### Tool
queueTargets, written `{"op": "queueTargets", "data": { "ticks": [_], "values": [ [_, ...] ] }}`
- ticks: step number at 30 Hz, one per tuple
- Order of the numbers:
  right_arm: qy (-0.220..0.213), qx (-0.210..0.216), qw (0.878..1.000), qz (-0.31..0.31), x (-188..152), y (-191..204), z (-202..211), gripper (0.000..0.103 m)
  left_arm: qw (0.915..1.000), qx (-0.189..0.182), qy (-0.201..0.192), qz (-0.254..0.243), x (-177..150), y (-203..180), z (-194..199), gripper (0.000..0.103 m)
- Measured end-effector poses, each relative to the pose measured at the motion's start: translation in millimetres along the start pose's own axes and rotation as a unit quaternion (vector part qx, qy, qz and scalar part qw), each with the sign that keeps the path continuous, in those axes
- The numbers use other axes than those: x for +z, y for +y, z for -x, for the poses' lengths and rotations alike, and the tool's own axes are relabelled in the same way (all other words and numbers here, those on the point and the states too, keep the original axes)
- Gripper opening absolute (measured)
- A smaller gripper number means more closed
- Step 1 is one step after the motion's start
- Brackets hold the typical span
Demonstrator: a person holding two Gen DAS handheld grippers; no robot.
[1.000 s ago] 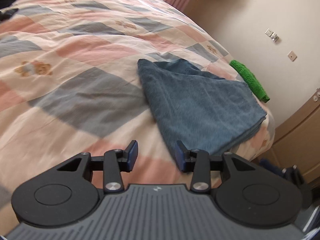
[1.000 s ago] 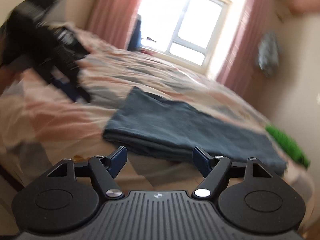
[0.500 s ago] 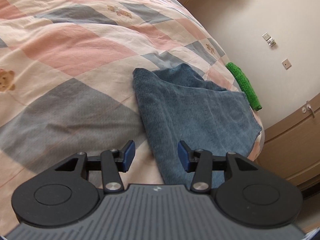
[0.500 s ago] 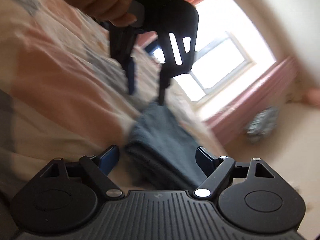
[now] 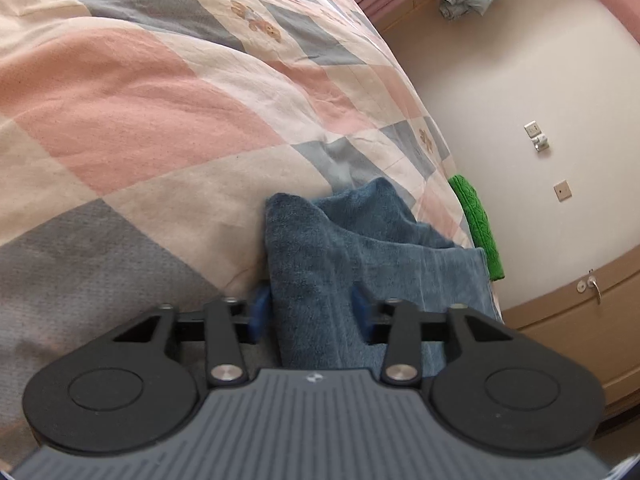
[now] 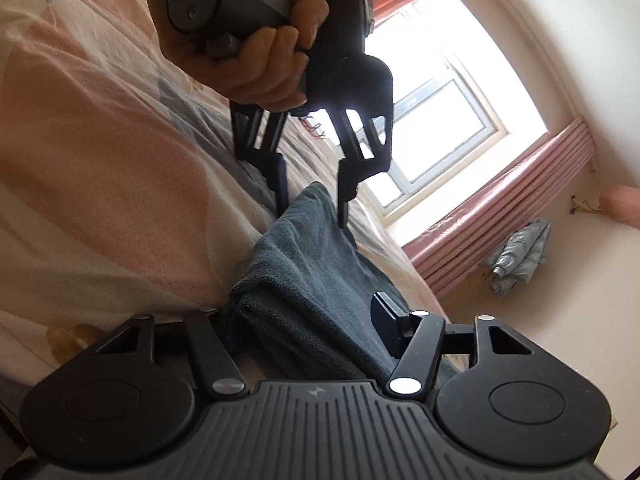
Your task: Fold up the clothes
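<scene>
Blue towel between both closing claws

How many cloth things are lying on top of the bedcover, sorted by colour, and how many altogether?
Blue: 1, the folded towel
Green: 1, the cloth at the edge of the bedcover
Total: 2

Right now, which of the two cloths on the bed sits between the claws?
The blue towel, folded on the checked quilt. The green cloth lies past it at the bed's edge, untouched.
</scene>
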State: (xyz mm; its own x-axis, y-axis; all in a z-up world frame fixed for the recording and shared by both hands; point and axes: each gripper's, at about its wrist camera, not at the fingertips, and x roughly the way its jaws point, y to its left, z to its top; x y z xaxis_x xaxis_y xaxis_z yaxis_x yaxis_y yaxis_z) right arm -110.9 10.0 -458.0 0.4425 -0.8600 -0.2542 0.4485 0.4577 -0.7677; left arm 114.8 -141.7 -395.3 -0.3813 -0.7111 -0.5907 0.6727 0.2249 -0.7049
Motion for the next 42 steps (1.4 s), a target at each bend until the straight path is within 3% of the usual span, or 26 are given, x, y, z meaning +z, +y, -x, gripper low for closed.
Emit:
{"op": "queueTargets", "data": {
  "ticks": [1, 2, 4, 7, 9, 13, 18, 21, 23, 27, 30, 33, 36, 38, 40, 42],
  "values": [
    [0.003, 0.014, 1.000, -0.002, -0.4, -2.6, -2.0, 0.037, 1.0000, 0.007, -0.004, -0.005, 0.0, -3.5, 2.2, 0.016],
    [0.004, 0.023, 1.000, -0.005, -0.4, -5.2, -3.9, 0.035, 0.9998, 0.008, -0.009, -0.014, -0.3, -9.1, 5.8, 0.015],
    [0.006, 0.043, 0.999, -0.031, -2.4, -21.4, -5.6, 0.019, 0.9992, 0.004, -0.023, -0.034, 0.1, -25.7, 16.4, 0.014],
    [0.000, 0.095, 0.986, -0.135, -4.7, -74.8, 0.5, 0.016, 0.9969, -0.013, -0.051, -0.058, 5.0, -62.7, 31.7, 0.014],
    [-0.006, 0.138, 0.963, -0.230, -7.1, -122.4, 3.2, 0.016, 0.9941, -0.024, -0.072, -0.077, 9.0, -95.1, 38.3, 0.015],
    [-0.025, 0.212, 0.879, -0.427, -35.8, -222.0, 6.6, 0.016, 0.9842, -0.063, -0.110, -0.123, 20.0, -169.8, 34.2, 0.024],
    [-0.042, 0.192, 0.806, -0.559, -102.5, -337.6, -9.4, 0.015, 0.9649, -0.119, -0.131, -0.194, 19.2, -255.3, 14.1, 0.028],
    [-0.024, 0.154, 0.763, -0.627, -171.1, -387.1, -20.4, 0.015, 0.9626, -0.119, -0.094, -0.225, 0.8, -276.3, -24.2, 0.031],
    [0.003, 0.134, 0.726, -0.675, -224.8, -402.0, -29.7, 0.016, 0.9652, -0.101, -0.049, -0.236, -18.5, -275.6, -62.0, 0.031],
    [0.085, 0.123, 0.626, -0.766, -326.3, -385.3, -62.4, 0.016, 0.9707, -0.028, 0.030, -0.237, -57.6, -248.1, -137.3, 0.029],
    [0.072, 0.154, 0.561, -0.810, -361.7, -357.1, -66.3, 0.015, 0.9708, -0.010, 0.029, -0.238, -71.1, -231.9, -151.6, 0.027],
    [0.069, 0.149, 0.598, -0.784, -345.3, -364.2, -59.5, 0.016, 0.9705, -0.011, 0.014, -0.241, -69.9, -234.0, -146.4, 0.027],
    [0.038, 0.156, 0.623, -0.766, -326.8, -382.3, -52.2, 0.016, 0.9692, -0.010, 0.010, -0.246, -68.3, -239.5, -144.0, 0.028],
    [0.031, 0.154, 0.619, -0.769, -325.6, -392.3, -45.0, 0.016, 0.9686, -0.010, 0.016, -0.248, -70.0, -241.5, -147.2, 0.028],
    [0.056, 0.150, 0.616, -0.772, -335.1, -389.6, -49.3, 0.015, 0.9670, -0.007, 0.024, -0.253, -73.5, -242.5, -153.1, 0.028],
    [0.083, 0.148, 0.595, -0.786, -353.3, -376.6, -58.1, 0.014, 0.9630, -0.004, 0.023, -0.268, -76.2, -244.4, -152.9, 0.028]
  ]
}}
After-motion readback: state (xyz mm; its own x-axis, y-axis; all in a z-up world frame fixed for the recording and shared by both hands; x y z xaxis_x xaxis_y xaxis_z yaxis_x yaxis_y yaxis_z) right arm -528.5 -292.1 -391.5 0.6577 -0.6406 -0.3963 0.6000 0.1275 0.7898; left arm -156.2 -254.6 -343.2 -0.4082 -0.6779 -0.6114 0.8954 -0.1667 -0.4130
